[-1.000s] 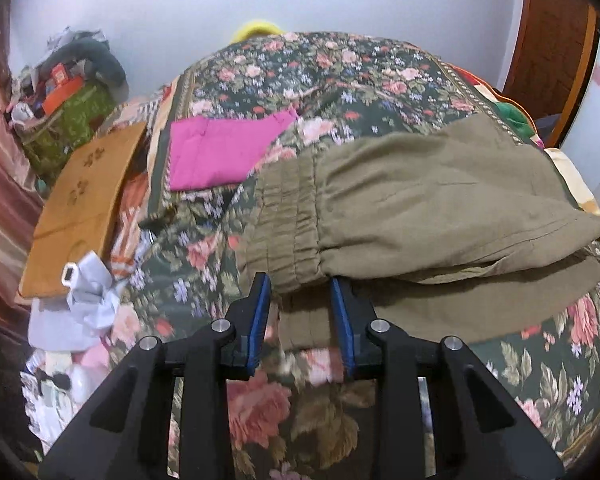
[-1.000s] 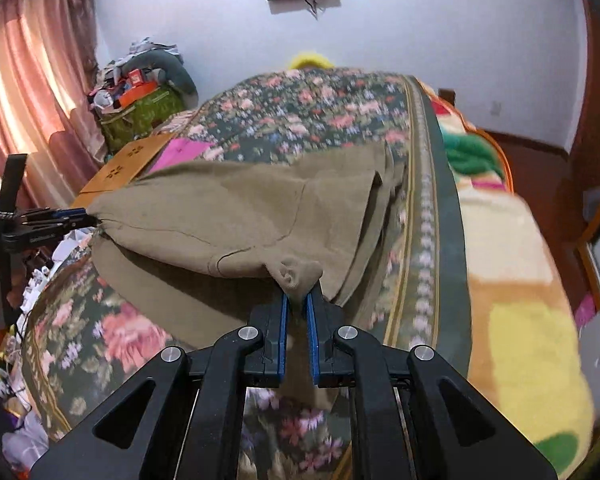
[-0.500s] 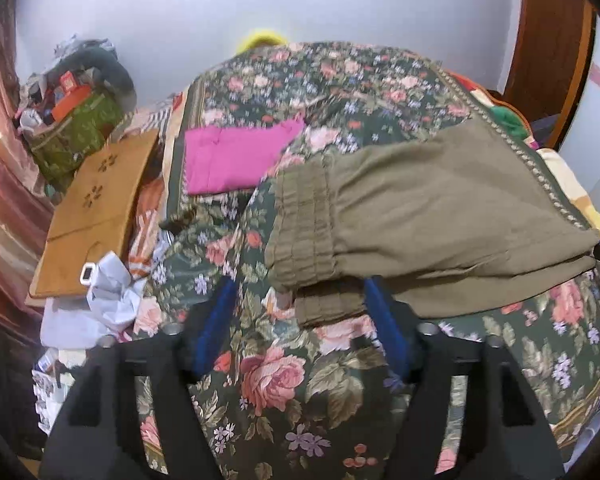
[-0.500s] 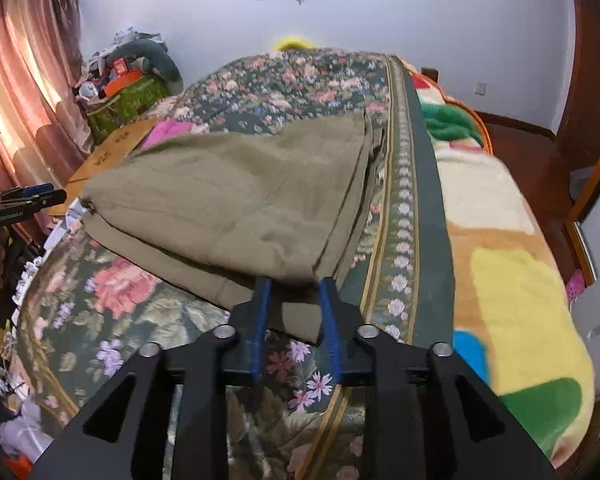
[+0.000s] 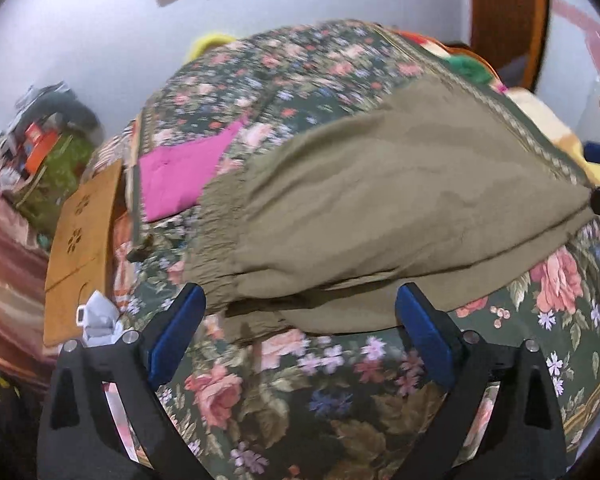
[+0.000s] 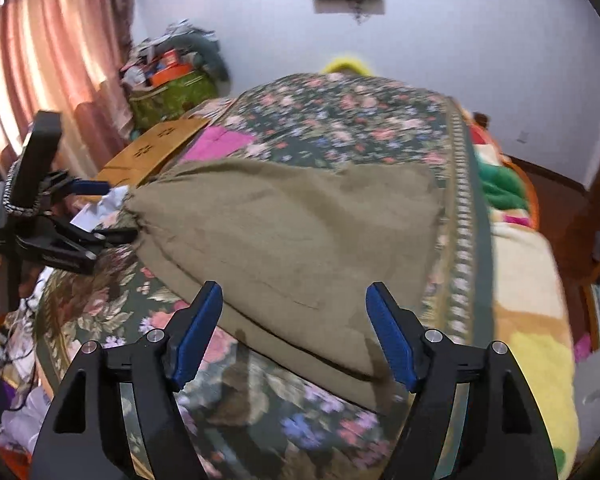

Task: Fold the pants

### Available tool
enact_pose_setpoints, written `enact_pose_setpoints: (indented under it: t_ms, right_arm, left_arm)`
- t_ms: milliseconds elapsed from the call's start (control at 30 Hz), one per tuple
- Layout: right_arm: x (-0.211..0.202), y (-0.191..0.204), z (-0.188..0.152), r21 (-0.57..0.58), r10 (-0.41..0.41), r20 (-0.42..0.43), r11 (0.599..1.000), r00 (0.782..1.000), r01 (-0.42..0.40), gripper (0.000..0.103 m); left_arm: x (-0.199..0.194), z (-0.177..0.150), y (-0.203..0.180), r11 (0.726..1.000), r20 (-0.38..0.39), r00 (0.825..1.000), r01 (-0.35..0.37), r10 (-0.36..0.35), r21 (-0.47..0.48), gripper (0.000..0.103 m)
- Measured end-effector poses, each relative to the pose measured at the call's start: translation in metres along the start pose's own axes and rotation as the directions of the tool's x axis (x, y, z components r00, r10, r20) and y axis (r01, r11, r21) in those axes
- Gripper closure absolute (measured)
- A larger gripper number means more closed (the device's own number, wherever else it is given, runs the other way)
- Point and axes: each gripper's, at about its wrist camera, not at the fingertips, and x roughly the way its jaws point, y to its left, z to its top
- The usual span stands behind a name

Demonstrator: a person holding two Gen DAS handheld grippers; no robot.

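Both tongs have just been opening and have let go of the olive pants (image 5: 380,208), which now lie folded on the floral bedspread (image 5: 300,392). Left tongs (image 5: 300,320) stand wide at the waistband corner of the pants; right tongs (image 6: 294,316) stand wide at the opposite end; nothing is gripped. Risk: a blue pad (image 5: 176,332) close to the pants' near edge may snag the cloth on retreat and pull the upper layer askew.
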Motion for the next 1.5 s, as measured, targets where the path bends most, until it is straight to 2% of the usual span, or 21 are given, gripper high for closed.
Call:
enact_pose_setpoints:
  t_ms: [67,200,300,433,500,567,633,700,800,833,867,967,1067,1167,1233,1500]
  right_arm:
    - [0.012,0.007,0.002,-0.026,0.007,-0.028,1.000,1.000,-0.008,0.032]
    - [0.034,0.021,0.003,-0.081,0.043,-0.077,0.996,0.996,-0.049,0.032]
    - [0.047,0.031,0.007,-0.115,0.050,-0.106,0.991,0.993,-0.062,0.032]
    - [0.056,0.041,0.015,-0.171,0.050,-0.100,0.983,0.994,-0.066,0.032]
    - [0.062,0.043,0.019,-0.184,0.045,-0.103,0.981,0.994,-0.063,0.039]
    - [0.065,0.043,0.022,-0.186,0.054,-0.103,0.980,0.993,-0.072,0.061]
    - [0.065,0.044,0.026,-0.186,0.062,-0.099,0.979,0.993,-0.079,0.072]
    - [0.061,0.048,0.026,-0.200,0.058,-0.077,0.977,0.995,-0.072,0.076]
    - [0.053,0.053,0.025,-0.222,0.057,-0.046,0.973,0.997,-0.066,0.083]
    - [0.051,0.054,0.025,-0.227,0.057,-0.042,0.972,0.998,-0.065,0.087]
    - [0.049,0.056,0.025,-0.235,0.055,-0.035,0.970,0.998,-0.061,0.089]
    - [0.045,0.058,0.024,-0.249,0.057,-0.023,0.967,0.998,-0.061,0.093]
    - [0.039,0.059,0.023,-0.237,0.071,-0.012,0.969,0.997,-0.072,0.095]
    - [0.036,0.060,0.021,-0.235,0.075,-0.006,0.969,0.997,-0.074,0.095]
    - [0.035,0.062,0.020,-0.238,0.076,-0.006,0.968,0.997,-0.075,0.095]
    - [0.033,0.066,0.009,-0.231,0.081,-0.025,0.969,0.996,-0.085,0.095]
  left_arm:
    - [0.006,0.005,-0.007,1.000,-0.002,1.000,0.019,-0.019,0.020,0.006]
    - [0.016,0.016,-0.016,0.998,-0.014,1.000,0.014,-0.014,0.059,0.006]
    - [0.019,0.024,-0.012,0.998,-0.018,0.999,0.039,-0.039,0.039,0.006]
    - [0.015,0.033,-0.001,0.995,-0.008,0.996,0.094,-0.094,-0.023,0.006]
    - [0.011,0.033,0.001,0.994,-0.004,0.994,0.106,-0.107,-0.033,0.006]
    - [0.009,0.032,0.000,0.994,-0.004,0.994,0.106,-0.106,-0.030,0.006]
    - [0.008,0.028,-0.004,0.992,-0.007,0.992,0.122,-0.123,-0.018,0.006]
    - [0.008,0.025,-0.009,0.986,-0.014,0.986,0.165,-0.165,-0.006,0.006]
    - [0.007,0.023,-0.017,0.989,-0.003,0.989,0.149,-0.149,0.011,0.007]
    - [0.007,0.023,-0.021,0.991,0.010,0.991,0.133,-0.134,0.019,0.015]
    - [0.006,0.024,-0.023,0.992,0.024,0.992,0.120,-0.121,0.027,0.030]
    - [0.003,0.025,-0.029,0.995,0.044,0.996,0.080,-0.082,0.053,0.053]
    - [-0.002,0.025,-0.031,0.995,0.069,0.994,0.085,-0.089,0.060,0.076]
    - [-0.006,0.022,-0.030,0.991,0.062,0.990,0.128,-0.130,0.047,0.085]
    - [-0.009,0.019,-0.029,0.989,0.064,0.988,0.141,-0.143,0.037,0.087]
    - [-0.014,0.005,-0.034,0.985,0.037,0.985,0.169,-0.170,0.017,0.088]
